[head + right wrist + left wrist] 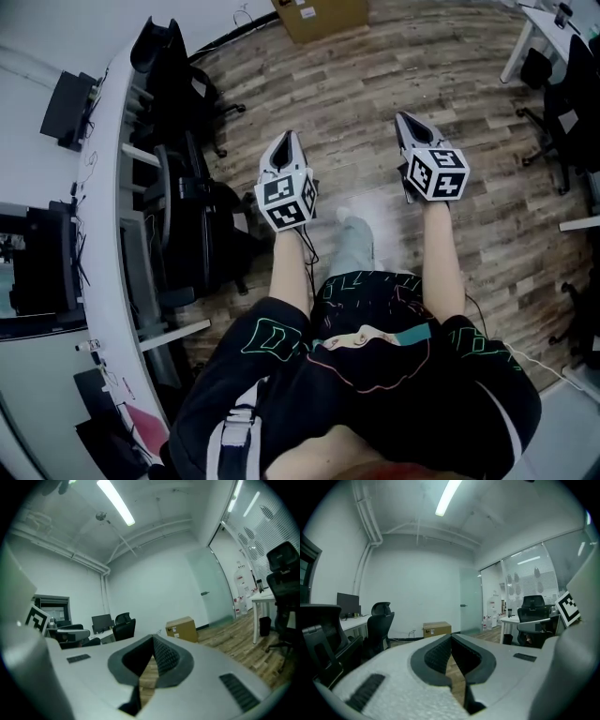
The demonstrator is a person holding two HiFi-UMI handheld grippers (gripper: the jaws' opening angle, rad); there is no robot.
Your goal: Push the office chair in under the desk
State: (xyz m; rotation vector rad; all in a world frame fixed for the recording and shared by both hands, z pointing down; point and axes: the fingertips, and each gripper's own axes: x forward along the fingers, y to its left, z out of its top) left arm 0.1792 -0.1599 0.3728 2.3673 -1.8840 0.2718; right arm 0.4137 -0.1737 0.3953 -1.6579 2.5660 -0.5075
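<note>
A person in a dark top with neon line patterns stands on a wood-plank floor [394, 66]; we look steeply down over their shoulders. Each hand holds a gripper stretched out ahead at about the same height.

The left gripper [287, 138] points forward, its jaws closed tip to tip with nothing between them. In the left gripper view we see the dark ribbed pads meeting at the front, with only floor showing through the gap behind them. The right gripper [403, 118] is also closed and empty. Both hang in the air above the floor and touch nothing.

The office chair [187, 225] is black and stands to the left of the left gripper, close against the long white bench [103, 187] that curves along the left edge. It seems to face the bench with its back toward the room. It is so dark that we cannot tell how far under the bench it sits. The left gripper is near the chair but clear of it.

A second black chair [169, 66] stands farther along the same bench, and a dark monitor [67, 108] rests on the benchtop. A cardboard box [319, 17] sits on the floor straight ahead. At the right, more black chairs [567, 103] stand beside another white bench [530, 37].
</note>
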